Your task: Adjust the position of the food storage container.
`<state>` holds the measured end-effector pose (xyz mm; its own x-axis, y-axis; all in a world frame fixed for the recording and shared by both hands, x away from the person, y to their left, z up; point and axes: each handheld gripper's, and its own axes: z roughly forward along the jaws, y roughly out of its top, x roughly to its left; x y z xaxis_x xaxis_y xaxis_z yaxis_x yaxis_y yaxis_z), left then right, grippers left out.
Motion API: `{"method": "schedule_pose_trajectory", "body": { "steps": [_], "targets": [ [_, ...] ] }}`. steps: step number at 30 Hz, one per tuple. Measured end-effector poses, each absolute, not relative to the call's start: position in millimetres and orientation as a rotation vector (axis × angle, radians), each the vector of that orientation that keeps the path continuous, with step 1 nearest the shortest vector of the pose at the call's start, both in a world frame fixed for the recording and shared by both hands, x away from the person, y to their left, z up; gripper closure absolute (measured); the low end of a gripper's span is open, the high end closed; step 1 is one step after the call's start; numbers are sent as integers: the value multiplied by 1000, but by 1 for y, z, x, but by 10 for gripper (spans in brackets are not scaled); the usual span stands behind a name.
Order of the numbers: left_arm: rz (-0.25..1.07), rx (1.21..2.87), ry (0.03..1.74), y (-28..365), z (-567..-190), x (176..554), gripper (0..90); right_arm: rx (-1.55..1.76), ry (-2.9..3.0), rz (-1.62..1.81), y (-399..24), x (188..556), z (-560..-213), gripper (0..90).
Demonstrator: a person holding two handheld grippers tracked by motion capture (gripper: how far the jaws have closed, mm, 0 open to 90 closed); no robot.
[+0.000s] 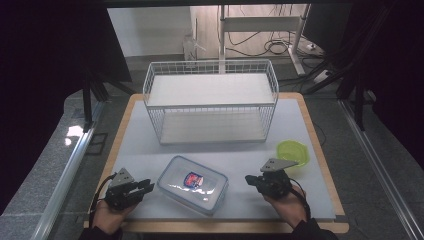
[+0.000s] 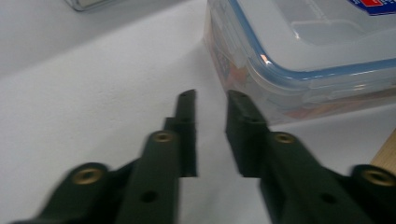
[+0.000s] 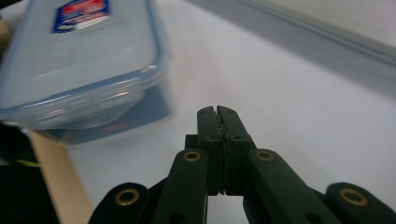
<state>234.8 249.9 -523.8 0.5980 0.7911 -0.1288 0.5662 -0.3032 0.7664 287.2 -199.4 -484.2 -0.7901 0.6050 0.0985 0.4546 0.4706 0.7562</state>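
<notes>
Though flat, box (image 1: 193, 184) lengthwise left-to-right, skewed.

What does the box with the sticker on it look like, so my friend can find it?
Start at the big white wire rack at the back of the table. Nearer the person, between the two grippers, lies a clear plastic box. It has a blue-rimmed lid and a red-and-blue sticker on top, unlike the small, open green bowl off to the right.

Container (image 3: 79, 60) blurred, cropped at edge
</notes>
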Motion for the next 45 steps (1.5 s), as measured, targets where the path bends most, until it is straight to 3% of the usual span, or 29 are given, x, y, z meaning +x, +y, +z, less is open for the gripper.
{"method": "schedule_pose_trajectory", "body": {
  "steps": [4, 21, 45],
  "targets": [
    [333, 2000, 1067, 247, -522, 242, 898, 878, 2593, 1232, -185, 274, -489, 897],
    [282, 2016, 1070, 236, -526, 256, 899, 806, 2724, 1251, -154, 261, -499, 897],
    [259, 2064, 1058, 185, -521, 272, 899, 957, 2551, 1129, -185, 304, -499, 899]
  ]
}}
